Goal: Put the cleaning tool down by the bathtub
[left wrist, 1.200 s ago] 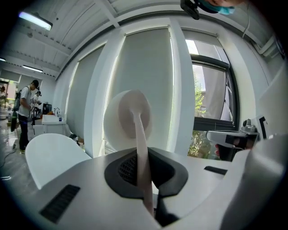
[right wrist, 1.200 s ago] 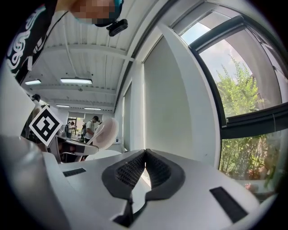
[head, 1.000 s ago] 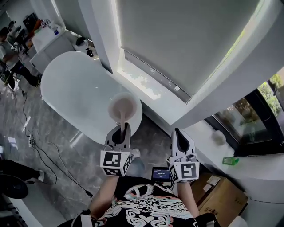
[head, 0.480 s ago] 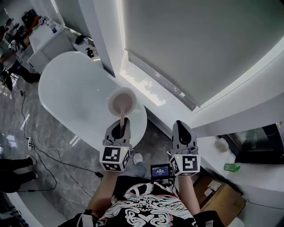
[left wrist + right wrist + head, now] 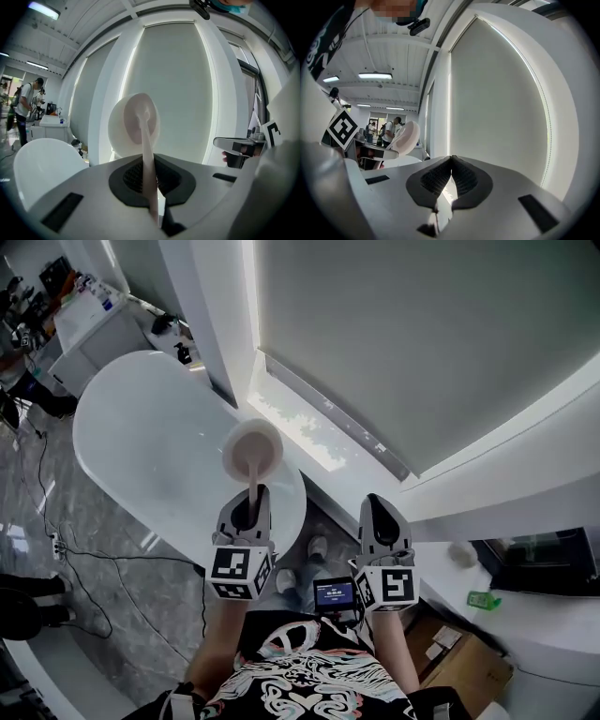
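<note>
Head view — left gripper (image 5: 251, 495) pinches round-headed cleaning tool (image 5: 253, 451).

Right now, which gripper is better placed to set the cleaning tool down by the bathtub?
Left. The left gripper is shut on the cleaning tool, by its handle, with the round head above the bathtub. The right gripper is shut and empty.

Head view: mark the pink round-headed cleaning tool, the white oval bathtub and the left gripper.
pink round-headed cleaning tool (image 5: 253, 452): head view, its round head.
white oval bathtub (image 5: 131, 442): head view, bare inner surface.
left gripper (image 5: 254, 492): head view, between the fingertips, shut on the tool's handle.
</note>
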`<control>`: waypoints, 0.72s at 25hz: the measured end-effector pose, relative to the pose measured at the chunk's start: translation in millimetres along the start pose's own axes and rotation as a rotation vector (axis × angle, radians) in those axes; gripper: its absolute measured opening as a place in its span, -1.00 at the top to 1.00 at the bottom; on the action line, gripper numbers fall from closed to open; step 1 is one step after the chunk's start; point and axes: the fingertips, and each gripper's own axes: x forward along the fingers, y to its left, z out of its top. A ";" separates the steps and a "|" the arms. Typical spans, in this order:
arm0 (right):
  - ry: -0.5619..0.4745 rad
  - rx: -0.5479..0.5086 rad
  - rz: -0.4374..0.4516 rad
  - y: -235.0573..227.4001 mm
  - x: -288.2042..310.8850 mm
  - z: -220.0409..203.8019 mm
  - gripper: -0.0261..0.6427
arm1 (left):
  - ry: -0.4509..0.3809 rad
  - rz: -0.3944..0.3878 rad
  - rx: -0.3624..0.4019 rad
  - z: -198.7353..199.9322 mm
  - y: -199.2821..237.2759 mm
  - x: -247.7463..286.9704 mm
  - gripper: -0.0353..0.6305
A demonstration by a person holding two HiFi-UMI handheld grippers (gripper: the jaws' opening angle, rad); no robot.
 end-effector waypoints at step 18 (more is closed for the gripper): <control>0.023 0.033 0.163 -61.1 207.1 -20.6 0.84 | 0.036 0.032 -0.049 21.2 51.7 187.6 0.85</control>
